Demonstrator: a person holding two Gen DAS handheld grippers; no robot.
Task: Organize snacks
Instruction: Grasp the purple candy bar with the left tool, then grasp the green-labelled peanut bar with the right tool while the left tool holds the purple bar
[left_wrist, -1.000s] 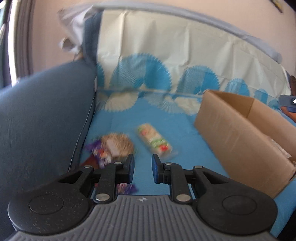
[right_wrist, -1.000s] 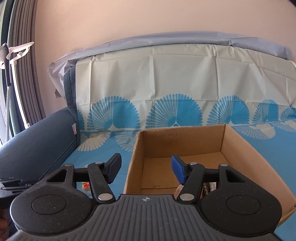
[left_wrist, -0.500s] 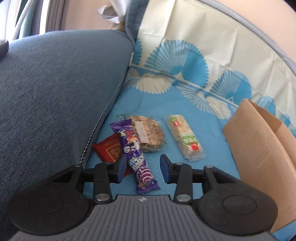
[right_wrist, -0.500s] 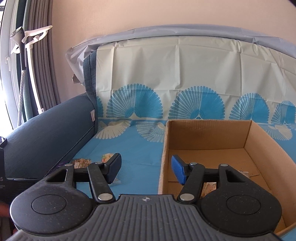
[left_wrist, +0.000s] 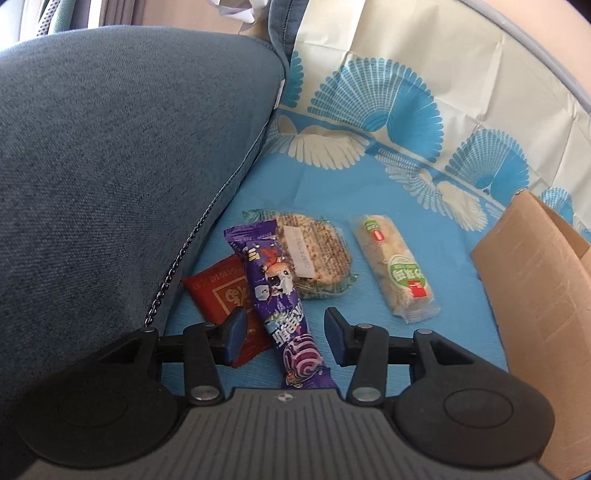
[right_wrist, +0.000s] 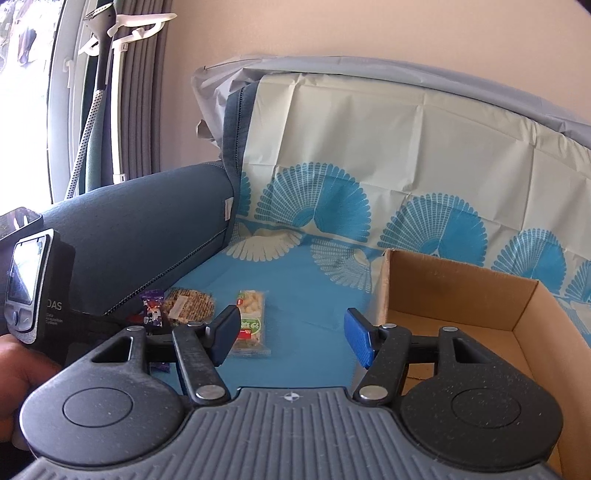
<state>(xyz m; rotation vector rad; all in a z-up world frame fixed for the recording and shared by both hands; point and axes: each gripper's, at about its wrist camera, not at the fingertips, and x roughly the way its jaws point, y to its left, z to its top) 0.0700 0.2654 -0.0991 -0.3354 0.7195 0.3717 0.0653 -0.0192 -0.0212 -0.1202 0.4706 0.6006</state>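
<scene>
Several snacks lie on the blue sofa cover by the armrest. A purple snack bar (left_wrist: 280, 295) lies between the jaws of my open left gripper (left_wrist: 282, 334), which hovers over its near end. A red packet (left_wrist: 221, 295) lies partly under the left jaw. A round grain cake (left_wrist: 317, 254) and a pale rice bar with a green label (left_wrist: 395, 269) lie beyond. My right gripper (right_wrist: 291, 338) is open and empty, above the cover left of the cardboard box (right_wrist: 480, 295). The rice bar (right_wrist: 251, 321) shows by its left jaw.
The blue-grey sofa armrest (left_wrist: 110, 166) rises at the left, close to the snacks. The box wall (left_wrist: 535, 277) stands at the right. The patterned cover runs up the backrest (right_wrist: 406, 166). The left tool's body and a hand (right_wrist: 22, 295) show at the right view's left edge.
My left gripper has swung down over the snacks and opened wider around the purple bar. My right gripper has turned left, so the box has shifted right and the snacks have come into view.
</scene>
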